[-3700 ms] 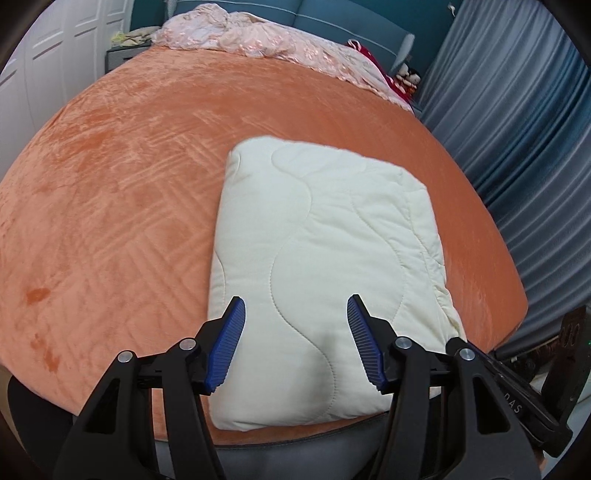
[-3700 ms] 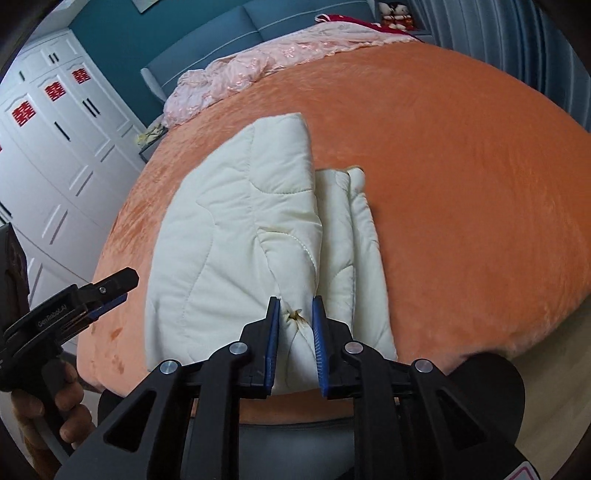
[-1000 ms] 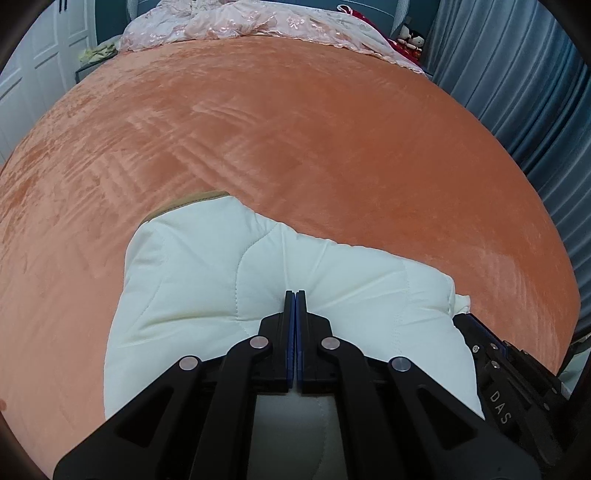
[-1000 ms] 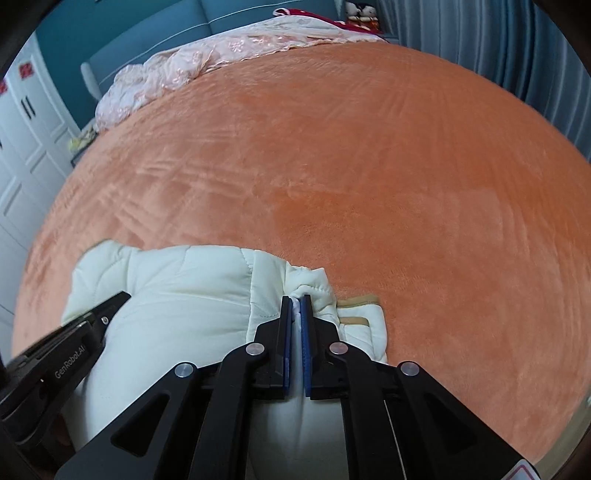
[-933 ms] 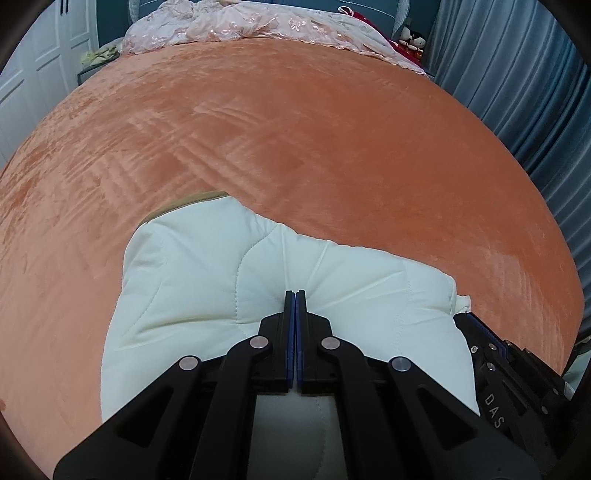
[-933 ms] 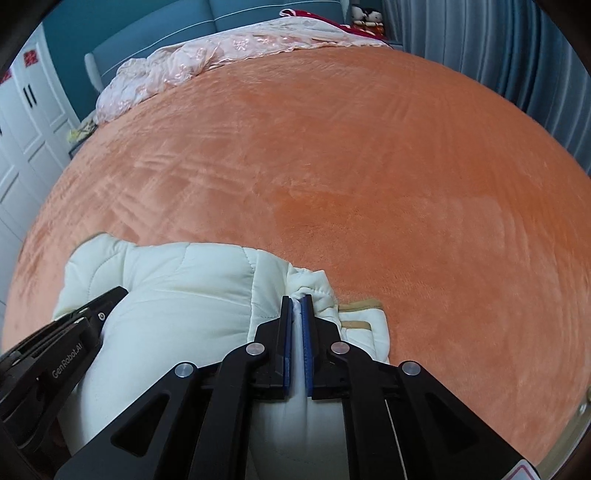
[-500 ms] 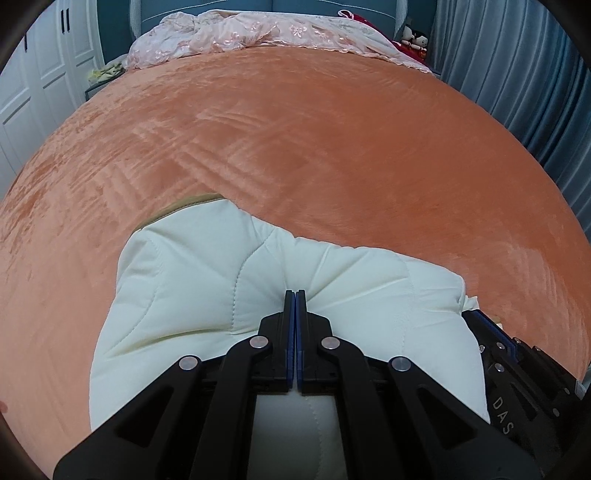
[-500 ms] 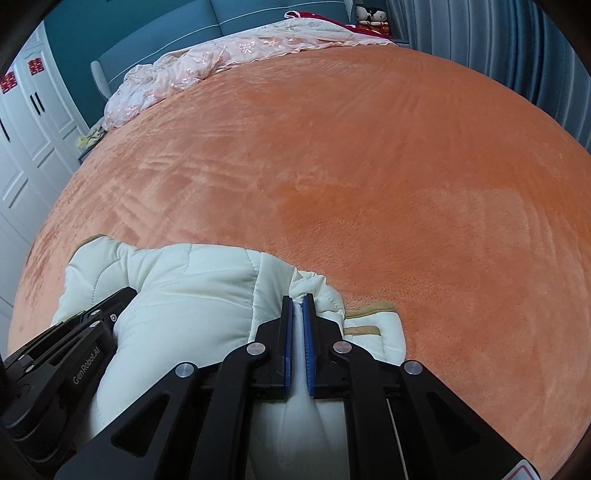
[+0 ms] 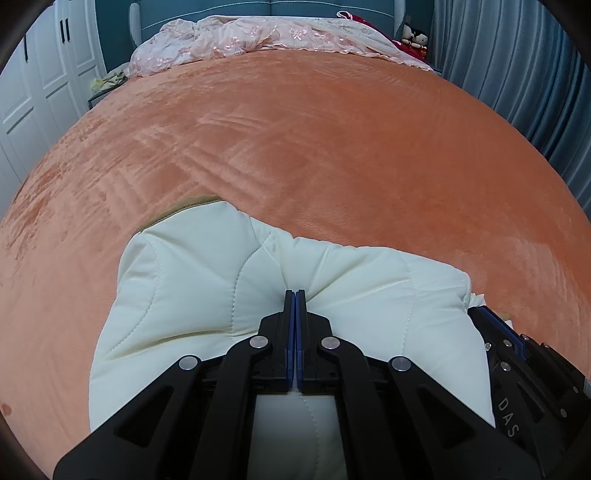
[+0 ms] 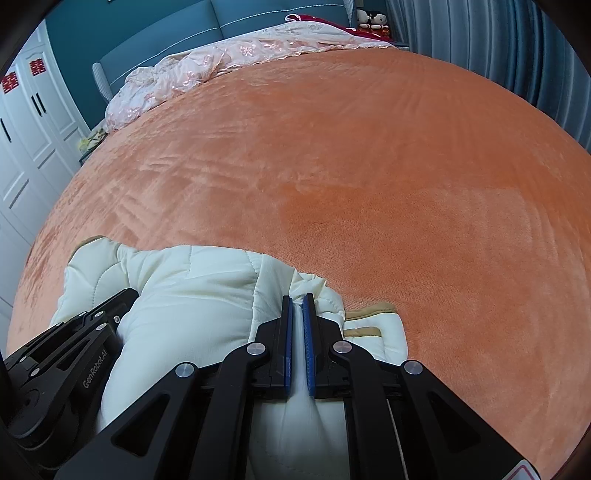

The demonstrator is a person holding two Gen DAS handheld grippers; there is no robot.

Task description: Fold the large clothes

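Observation:
A cream quilted garment [image 9: 207,288] lies bunched on the near part of the orange bed cover [image 9: 332,147]. My left gripper [image 9: 295,293] is shut on a fold of the garment at its near edge. My right gripper [image 10: 297,299] is shut on the garment's [image 10: 192,284] right fold, next to a tan-trimmed layer [image 10: 369,321] that sticks out to the right. The right gripper's body also shows in the left wrist view [image 9: 517,354], and the left gripper's body shows in the right wrist view [image 10: 66,347]. The garment's near end is hidden under both grippers.
A pink lace bedspread [image 9: 266,37] is heaped at the far end of the bed by the teal headboard [image 10: 221,26]. White wardrobe doors [image 10: 22,129] stand on the left. Grey-blue curtains [image 9: 517,66] hang on the right. Soft toys [image 10: 371,18] sit at the far right corner.
Since 3.7 s ago, my left gripper has shut on the garment. Both grippers have carried its near edge forward over itself, and in the last second the fold has crept a little further.

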